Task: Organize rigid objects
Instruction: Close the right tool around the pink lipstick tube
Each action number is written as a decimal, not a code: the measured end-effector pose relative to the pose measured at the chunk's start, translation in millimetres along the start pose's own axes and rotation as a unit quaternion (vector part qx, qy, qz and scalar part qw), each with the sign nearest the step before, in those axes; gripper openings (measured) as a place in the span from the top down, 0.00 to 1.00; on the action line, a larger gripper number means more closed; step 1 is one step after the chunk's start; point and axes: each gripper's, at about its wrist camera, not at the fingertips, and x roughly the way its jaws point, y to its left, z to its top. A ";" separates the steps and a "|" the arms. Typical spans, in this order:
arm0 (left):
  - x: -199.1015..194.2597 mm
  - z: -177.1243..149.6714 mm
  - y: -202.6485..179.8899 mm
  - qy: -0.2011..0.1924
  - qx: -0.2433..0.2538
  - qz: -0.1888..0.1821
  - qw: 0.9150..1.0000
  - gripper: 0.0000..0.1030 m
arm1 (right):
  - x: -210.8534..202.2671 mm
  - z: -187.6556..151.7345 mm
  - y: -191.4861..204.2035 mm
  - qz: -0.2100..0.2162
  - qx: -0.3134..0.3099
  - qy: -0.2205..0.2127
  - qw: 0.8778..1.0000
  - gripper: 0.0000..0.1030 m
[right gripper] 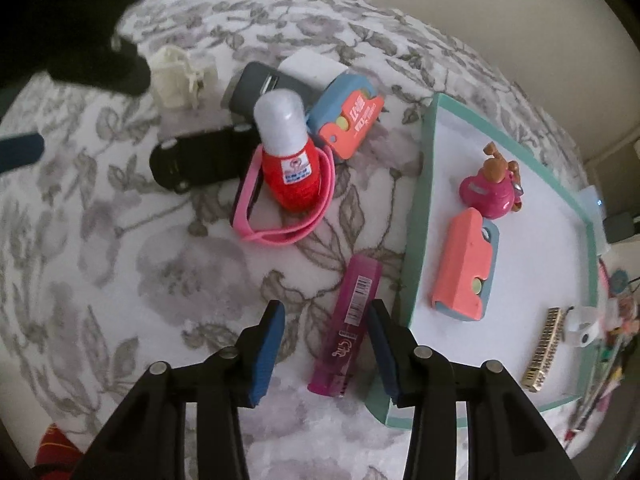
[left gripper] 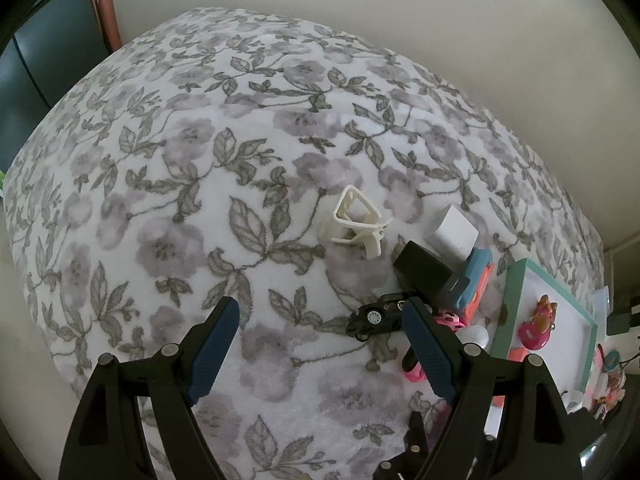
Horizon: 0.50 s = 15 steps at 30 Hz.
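Note:
My right gripper (right gripper: 326, 310) is open, its fingers on either side of a pink stapler (right gripper: 350, 322) that lies on the floral blanket beside a teal-rimmed tray (right gripper: 422, 184). The tray holds a pink toy car with a figure (right gripper: 490, 188), a coral and blue case (right gripper: 466, 264) and a gold comb (right gripper: 546, 350). A red bottle with a white cap (right gripper: 286, 152) sits inside a pink band (right gripper: 288, 232). My left gripper (left gripper: 320, 312) is open and empty above the blanket, near a black toy car (left gripper: 374, 316).
A cream clip (left gripper: 356, 220), a white cube (left gripper: 452, 232), a black box (left gripper: 430, 274) and another coral and blue case (left gripper: 478, 280) lie in a cluster left of the tray. A wall runs behind the bed. Small clutter sits to the right of the tray (right gripper: 612, 332).

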 end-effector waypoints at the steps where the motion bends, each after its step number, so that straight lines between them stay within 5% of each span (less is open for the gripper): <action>1: -0.1 -0.2 0.4 0.000 0.000 -0.001 1.000 0.18 | 2.4 -0.4 1.2 0.002 0.005 0.006 1.000 0.56; 9: 1.5 -2.1 -0.3 0.005 -0.004 -0.011 1.000 0.18 | 10.5 3.3 -17.2 0.099 0.077 0.013 0.992 0.55; 15: 6.3 -3.1 -3.3 0.017 -0.003 -0.030 0.999 0.18 | 14.5 9.2 -29.6 0.122 0.092 0.006 0.988 0.72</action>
